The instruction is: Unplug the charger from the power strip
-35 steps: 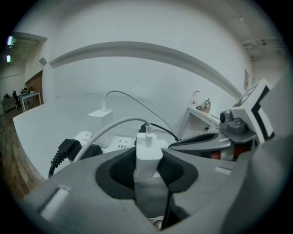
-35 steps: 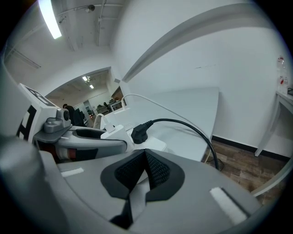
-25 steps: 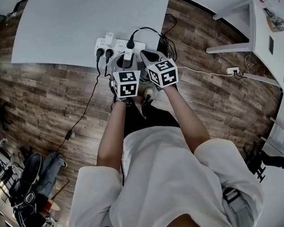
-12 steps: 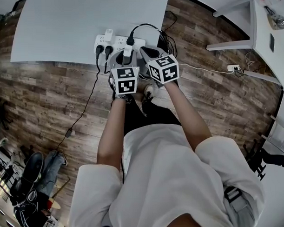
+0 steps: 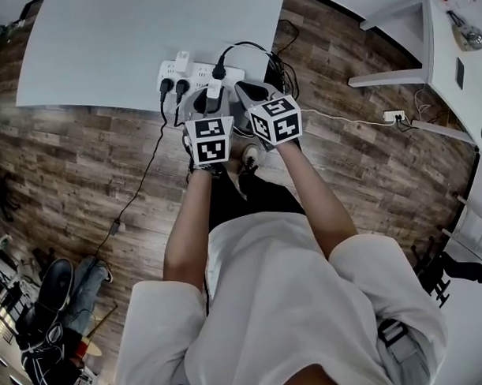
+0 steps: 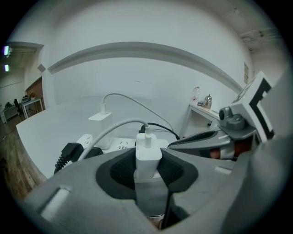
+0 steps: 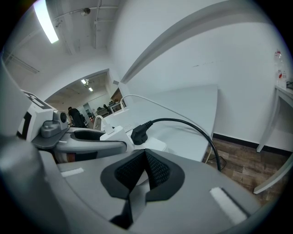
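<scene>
L gripper (image 6: 147, 170) is clamped on the white charger (image 6: 148, 153), pads pressing both its sides. R gripper (image 7: 145, 168) has its pads pinched together w/ nothing between them. L gripper view alone shows that grip. There the charger stands upright, long axis running top to bottom, w/ the cable end on top and a white cable (image 6: 110, 132) arcing off to the left. Its lower end is hidden by the jaws, so whether the prongs sit in the socket can't be told. R gripper view adds one black plug (image 7: 141, 134) in the power strip (image 7: 158, 145) just ahead. Head view gives the layout & count. Both grippers sit side by side at the near edge of the one strip, which lies on the white table (image 5: 125, 42). The charger is at the strip's near edge. Plugged in are 3 black plugs and 1 other white adapter (image 5: 183, 60).
</scene>
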Action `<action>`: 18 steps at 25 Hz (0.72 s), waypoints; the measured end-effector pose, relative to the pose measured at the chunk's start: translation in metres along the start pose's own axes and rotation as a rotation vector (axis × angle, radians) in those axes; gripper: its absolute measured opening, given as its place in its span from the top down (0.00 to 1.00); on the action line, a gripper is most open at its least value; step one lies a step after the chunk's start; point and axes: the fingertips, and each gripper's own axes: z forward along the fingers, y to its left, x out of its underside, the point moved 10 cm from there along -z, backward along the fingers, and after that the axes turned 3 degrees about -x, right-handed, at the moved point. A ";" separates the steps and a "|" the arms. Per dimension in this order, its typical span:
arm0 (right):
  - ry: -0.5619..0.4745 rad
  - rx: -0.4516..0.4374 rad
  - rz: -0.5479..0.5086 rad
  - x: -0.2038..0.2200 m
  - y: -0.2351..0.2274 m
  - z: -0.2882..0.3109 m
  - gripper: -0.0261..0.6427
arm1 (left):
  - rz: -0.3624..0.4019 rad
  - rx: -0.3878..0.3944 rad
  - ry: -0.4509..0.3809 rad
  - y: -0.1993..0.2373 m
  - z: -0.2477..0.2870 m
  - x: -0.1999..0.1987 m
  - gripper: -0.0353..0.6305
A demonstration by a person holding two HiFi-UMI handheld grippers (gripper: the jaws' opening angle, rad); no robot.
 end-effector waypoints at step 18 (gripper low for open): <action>-0.025 0.021 -0.041 0.004 0.004 0.001 0.96 | 0.059 -0.030 -0.007 -0.004 -0.001 0.001 0.74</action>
